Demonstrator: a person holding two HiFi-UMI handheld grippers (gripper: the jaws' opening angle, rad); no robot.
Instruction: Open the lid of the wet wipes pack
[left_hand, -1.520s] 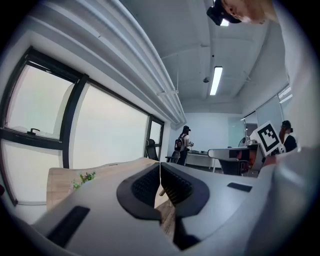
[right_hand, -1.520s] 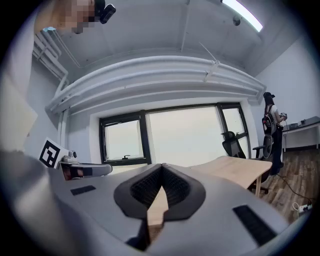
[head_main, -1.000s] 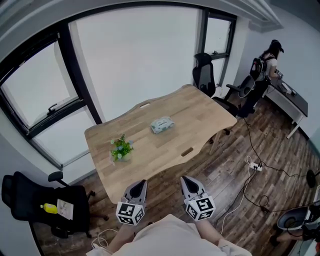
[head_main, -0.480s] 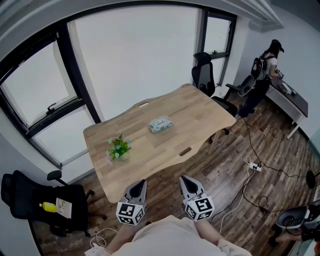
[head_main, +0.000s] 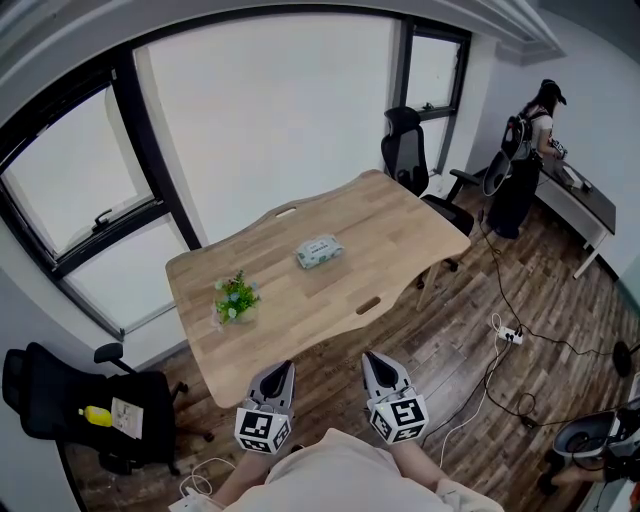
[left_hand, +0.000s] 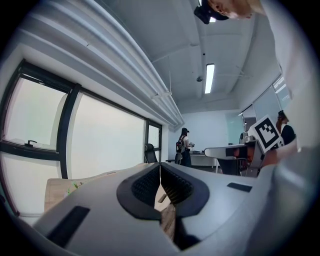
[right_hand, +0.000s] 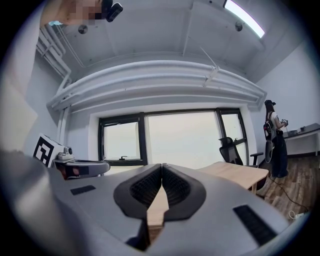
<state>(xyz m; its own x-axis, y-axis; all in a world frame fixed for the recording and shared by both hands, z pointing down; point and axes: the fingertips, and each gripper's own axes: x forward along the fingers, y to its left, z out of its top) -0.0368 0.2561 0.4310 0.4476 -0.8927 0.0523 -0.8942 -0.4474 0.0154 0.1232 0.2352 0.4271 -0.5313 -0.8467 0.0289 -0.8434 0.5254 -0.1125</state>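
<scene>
Not begun: wet wipes pack (head_main: 319, 251) untouched on surface (head_main: 400, 225).
Pressed together, empty, well apart from it: left tool (head_main: 282, 368), right tool (head_main: 373, 360).

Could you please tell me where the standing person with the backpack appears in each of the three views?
Head view: the person with the backpack is at the upper right.
Left gripper view: the person is near the centre, above the jaws.
Right gripper view: the person is at the far right edge.
Shared landmark: the wooden table.
</scene>
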